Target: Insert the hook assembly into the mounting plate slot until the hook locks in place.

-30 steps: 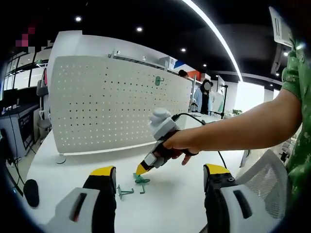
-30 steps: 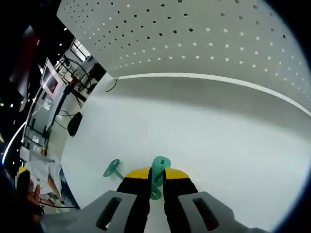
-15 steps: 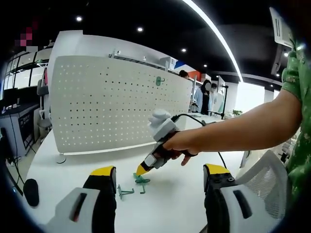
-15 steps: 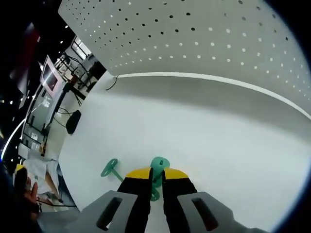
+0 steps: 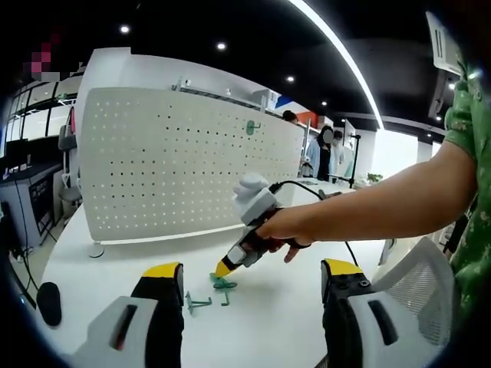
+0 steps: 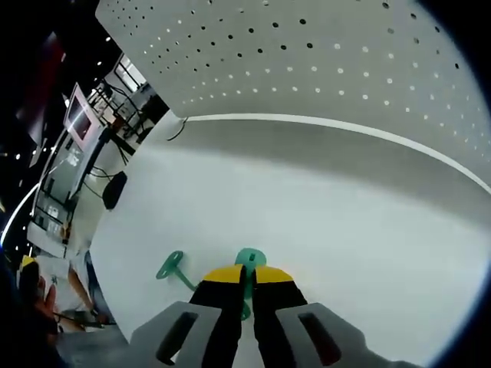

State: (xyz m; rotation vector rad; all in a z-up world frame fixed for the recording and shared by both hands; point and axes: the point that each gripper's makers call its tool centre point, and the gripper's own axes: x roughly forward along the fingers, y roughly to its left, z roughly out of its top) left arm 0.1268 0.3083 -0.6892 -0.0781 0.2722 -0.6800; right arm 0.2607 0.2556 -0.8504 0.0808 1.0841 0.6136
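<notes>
**Right claw pinching a green hook on the white table; left claw wide and empty**

Right gripper view: the right gripper point(image 6: 246, 277), rising from 6 o'clock, has its yellow-tipped jaws drawn almost together, with only a thin gap between them. In that gap sits a green hook point(image 6: 248, 261), whose round head stands just above the jaw tips toward 12 o'clock while its lower end shows between the jaws. A second green hook point(image 6: 170, 266) lies on the table at 9 o'clock of the jaws, near them but apart.

Left gripper view: the left gripper point(image 5: 249, 282) has its jaws spread wide, with nothing between them; the tips hover over the table point(image 5: 268, 314). Between and beyond them, toward 12 o'clock, a person's hand point(image 5: 288, 226) holds the right gripper, its yellow tip pointing down at the green hooks. The second hook lies at 8 o'clock of that tip, just beside the left jaw.

Surface and room: the table is white and smooth. A white pegboard point(image 5: 176, 165) stands upright along its far edge, from 9 to 1 o'clock, with a small green piece point(image 5: 249, 128) mounted near its upper right. A dark computer mouse point(image 5: 48, 303) rests at 8 o'clock. A white mesh chair back point(image 5: 426, 287) shows at 4 o'clock. Behind the board, ceiling lights and people standing at 2 o'clock.
</notes>
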